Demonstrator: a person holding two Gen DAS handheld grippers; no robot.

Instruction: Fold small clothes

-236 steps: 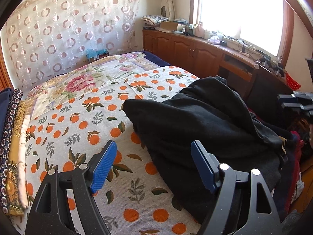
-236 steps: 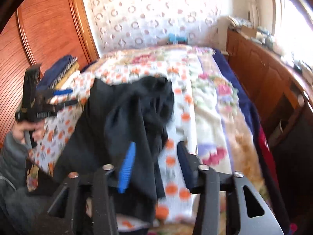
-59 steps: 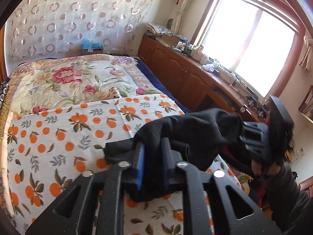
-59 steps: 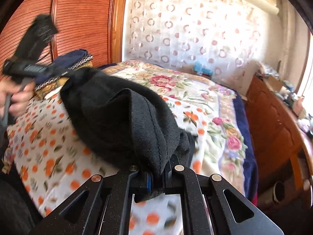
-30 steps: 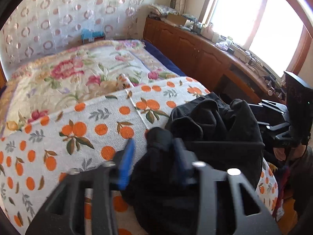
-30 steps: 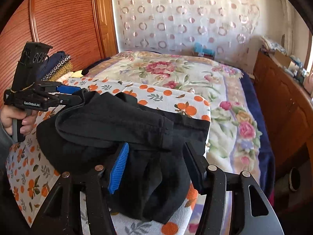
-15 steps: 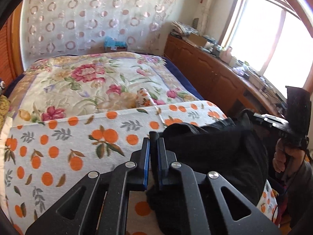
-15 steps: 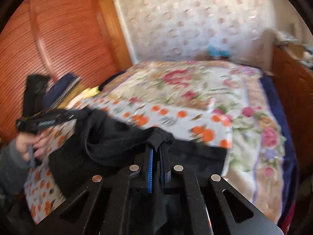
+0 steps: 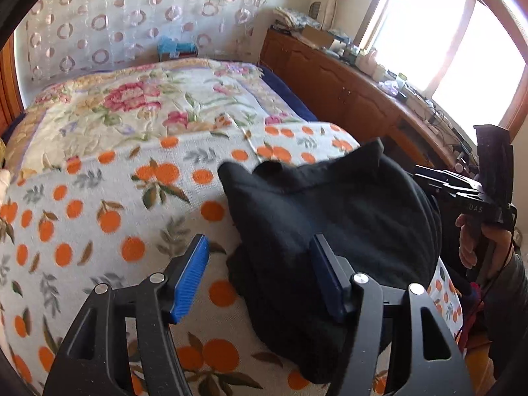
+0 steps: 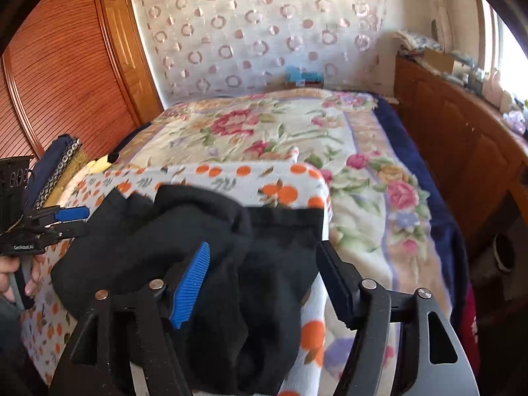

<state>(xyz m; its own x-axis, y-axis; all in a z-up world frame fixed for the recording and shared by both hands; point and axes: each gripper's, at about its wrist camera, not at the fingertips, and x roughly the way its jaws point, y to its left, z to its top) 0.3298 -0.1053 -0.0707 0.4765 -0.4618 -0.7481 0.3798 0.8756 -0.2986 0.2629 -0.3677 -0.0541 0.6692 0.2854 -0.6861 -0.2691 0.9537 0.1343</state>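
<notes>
black garment (image 9: 330, 217) on orange-print blanket (image 9: 99, 198); both tools, left tool (image 9: 260, 274) and right tool (image 10: 264, 277), just spread apart, gripping nothing.

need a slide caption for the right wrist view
Right gripper open over a rumpled black garment on an orange-print blanket.

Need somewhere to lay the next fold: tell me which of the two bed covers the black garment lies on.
The orange-print cover, not the rose-patterned blanket behind it.
</notes>
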